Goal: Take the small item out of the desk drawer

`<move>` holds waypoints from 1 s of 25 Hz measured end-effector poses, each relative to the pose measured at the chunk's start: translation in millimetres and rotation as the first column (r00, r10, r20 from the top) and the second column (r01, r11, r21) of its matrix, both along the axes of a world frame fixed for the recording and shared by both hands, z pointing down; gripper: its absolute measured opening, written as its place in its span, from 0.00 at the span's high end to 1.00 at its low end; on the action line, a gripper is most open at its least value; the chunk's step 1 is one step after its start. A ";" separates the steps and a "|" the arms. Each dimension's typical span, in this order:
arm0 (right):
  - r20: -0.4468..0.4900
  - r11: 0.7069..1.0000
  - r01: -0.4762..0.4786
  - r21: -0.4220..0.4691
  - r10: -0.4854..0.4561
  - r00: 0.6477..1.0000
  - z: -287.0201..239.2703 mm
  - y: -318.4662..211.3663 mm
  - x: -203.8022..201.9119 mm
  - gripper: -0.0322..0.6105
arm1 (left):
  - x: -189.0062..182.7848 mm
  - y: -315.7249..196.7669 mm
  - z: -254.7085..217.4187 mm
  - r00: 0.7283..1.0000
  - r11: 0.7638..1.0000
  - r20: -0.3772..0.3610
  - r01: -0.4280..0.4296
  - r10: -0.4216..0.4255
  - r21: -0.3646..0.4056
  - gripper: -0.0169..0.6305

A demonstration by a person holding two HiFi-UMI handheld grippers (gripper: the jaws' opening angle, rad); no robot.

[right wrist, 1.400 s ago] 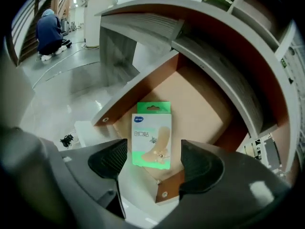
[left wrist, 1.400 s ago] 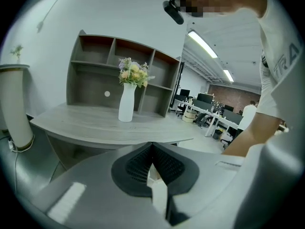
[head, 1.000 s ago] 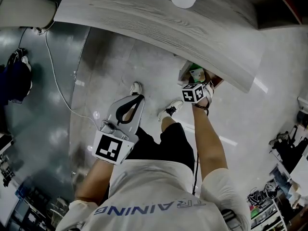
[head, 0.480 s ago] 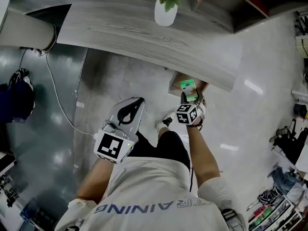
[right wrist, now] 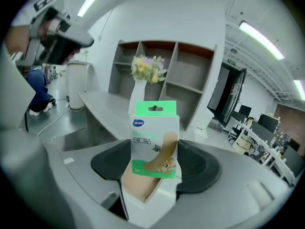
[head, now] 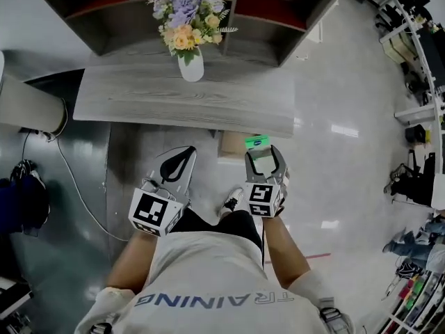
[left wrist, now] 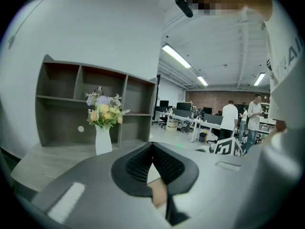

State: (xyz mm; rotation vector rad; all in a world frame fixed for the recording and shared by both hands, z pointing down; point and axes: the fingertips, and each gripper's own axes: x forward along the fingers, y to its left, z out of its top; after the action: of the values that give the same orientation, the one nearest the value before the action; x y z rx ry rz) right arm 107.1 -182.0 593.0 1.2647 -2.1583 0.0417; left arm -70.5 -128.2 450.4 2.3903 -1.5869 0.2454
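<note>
While aloft, right tongs (head: pixel 264 156) (around box (head: pixel 256 142)) forward.

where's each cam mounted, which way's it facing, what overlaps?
Head view: on the person's head, steeply down at the desk; shirt, forearms, left gripper and right gripper show.
Left gripper view: on the left gripper, along its shut jaws toward the shelf unit; shirt at right.
Right gripper view: on the right gripper, toward that shelf unit; jaws hold the bandage box; left gripper upper left.
Shared: all three show the flower vase.
</note>
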 end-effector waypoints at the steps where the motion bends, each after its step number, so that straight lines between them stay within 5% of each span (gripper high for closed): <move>1: 0.033 0.999 -0.011 0.031 0.010 0.999 -23.7 -0.9 1.6 0.46 | 3.7 -2.2 -5.0 1.000 1.000 -0.004 -0.010 0.010 0.009 0.99; 6: 0.172 0.978 -0.096 0.186 0.064 0.983 -140.0 -2.1 18.8 0.45 | 24.6 -14.5 -38.9 0.997 0.993 -0.016 -0.079 0.080 0.083 0.99; 14: 0.319 0.904 -0.199 0.379 0.074 0.945 -280.9 5.9 52.8 0.46 | 49.1 -31.6 -111.6 0.988 0.959 -0.021 -0.145 0.155 0.242 0.99; 18: 0.355 0.874 -0.219 0.433 0.058 0.933 -319.5 11.5 60.4 0.46 | 59.0 -36.9 -132.2 0.981 0.940 -0.002 -0.184 0.192 0.286 0.99; 25: 0.377 0.864 -0.237 0.444 0.060 0.924 -335.0 14.9 63.4 0.46 | 60.0 -36.8 -149.7 0.978 0.927 0.009 -0.200 0.207 0.317 0.99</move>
State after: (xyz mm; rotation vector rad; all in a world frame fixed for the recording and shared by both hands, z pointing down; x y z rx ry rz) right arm 170.5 -167.2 258.0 1.8314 -2.4619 -0.2420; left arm -10.5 -165.0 300.7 2.7949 -1.4596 -0.0038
